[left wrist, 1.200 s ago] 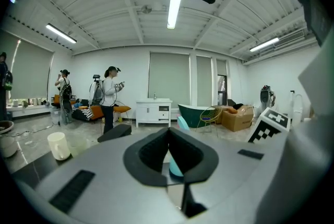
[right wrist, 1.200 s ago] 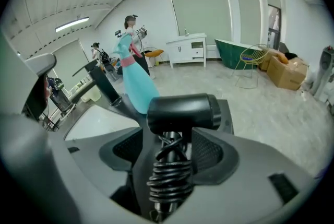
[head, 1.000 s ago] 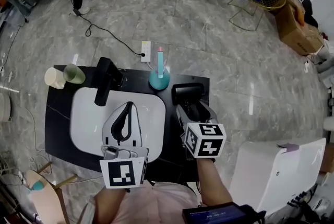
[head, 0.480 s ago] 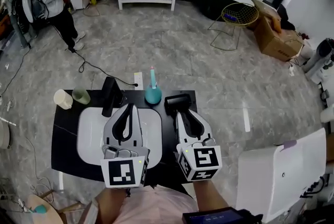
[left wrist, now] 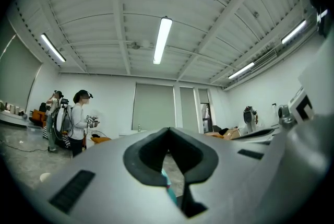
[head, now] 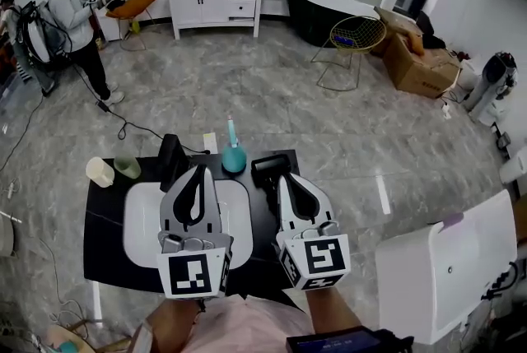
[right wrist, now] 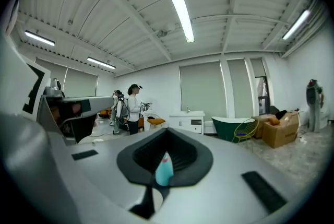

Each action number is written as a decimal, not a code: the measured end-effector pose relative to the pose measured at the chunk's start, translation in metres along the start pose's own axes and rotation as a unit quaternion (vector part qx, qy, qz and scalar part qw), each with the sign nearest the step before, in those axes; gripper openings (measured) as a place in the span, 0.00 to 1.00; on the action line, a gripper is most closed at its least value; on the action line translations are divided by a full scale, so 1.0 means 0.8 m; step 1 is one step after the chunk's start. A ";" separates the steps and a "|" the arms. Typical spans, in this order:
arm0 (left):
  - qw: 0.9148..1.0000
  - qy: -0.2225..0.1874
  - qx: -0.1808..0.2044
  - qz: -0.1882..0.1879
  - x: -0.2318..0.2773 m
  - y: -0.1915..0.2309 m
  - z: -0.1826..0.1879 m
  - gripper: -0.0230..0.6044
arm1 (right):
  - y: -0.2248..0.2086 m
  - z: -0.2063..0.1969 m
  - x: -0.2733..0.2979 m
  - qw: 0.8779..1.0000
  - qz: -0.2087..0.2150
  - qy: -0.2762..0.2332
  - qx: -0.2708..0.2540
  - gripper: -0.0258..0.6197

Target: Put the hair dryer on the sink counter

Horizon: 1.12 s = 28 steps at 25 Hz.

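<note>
The black hair dryer (head: 268,167) lies on the black sink counter (head: 103,248), just right of the white basin (head: 140,220); its near end is hidden behind my right gripper. My right gripper (head: 284,179) hovers right behind the dryer with its jaws shut and nothing between them. My left gripper (head: 196,169) hangs over the basin, also shut and empty. Both gripper views look up at the room and ceiling across closed jaws: left gripper (left wrist: 168,131), right gripper (right wrist: 167,134). A teal bottle (right wrist: 164,171) shows through the gap below the tips.
The teal bottle (head: 233,155) stands behind the basin beside the black faucet (head: 169,156). Two cups (head: 100,172) sit at the counter's back-left corner. A power strip (head: 209,143) and cable lie on the floor. A person (head: 70,18) stands far left; a white unit (head: 445,261) stands at the right.
My right gripper's jaws were open around the hair dryer and have shut empty, drawn back from it. The dryer stays on the counter. The head view has tilted up toward the room.
</note>
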<state>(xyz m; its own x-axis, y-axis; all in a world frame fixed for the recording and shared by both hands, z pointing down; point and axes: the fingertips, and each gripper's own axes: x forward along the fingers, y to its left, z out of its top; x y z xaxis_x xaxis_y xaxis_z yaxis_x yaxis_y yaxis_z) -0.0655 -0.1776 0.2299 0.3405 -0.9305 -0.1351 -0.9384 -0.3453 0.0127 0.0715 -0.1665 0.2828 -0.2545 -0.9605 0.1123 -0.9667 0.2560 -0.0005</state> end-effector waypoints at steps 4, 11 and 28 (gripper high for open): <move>1.000 -0.003 0.001 -0.001 -0.007 -0.002 0.005 0.05 | 0.004 0.010 -0.007 1.000 -0.003 -0.012 -0.012 0.04; 1.000 -0.002 0.002 0.000 -0.014 -0.003 0.005 0.05 | 0.009 0.021 -0.014 1.000 0.003 -0.026 -0.014 0.04; 1.000 -0.001 0.000 0.001 -0.013 -0.016 0.003 0.05 | 0.005 0.027 -0.016 0.999 0.010 -0.027 -0.013 0.04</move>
<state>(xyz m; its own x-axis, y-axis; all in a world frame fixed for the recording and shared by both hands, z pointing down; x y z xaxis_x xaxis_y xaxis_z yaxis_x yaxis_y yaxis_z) -0.0573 -0.1635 0.2289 0.3385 -0.9309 -0.1371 -0.9390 -0.3435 0.0138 0.0704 -0.1555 0.2601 -0.2757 -0.9595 0.0584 -0.9604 0.2775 0.0239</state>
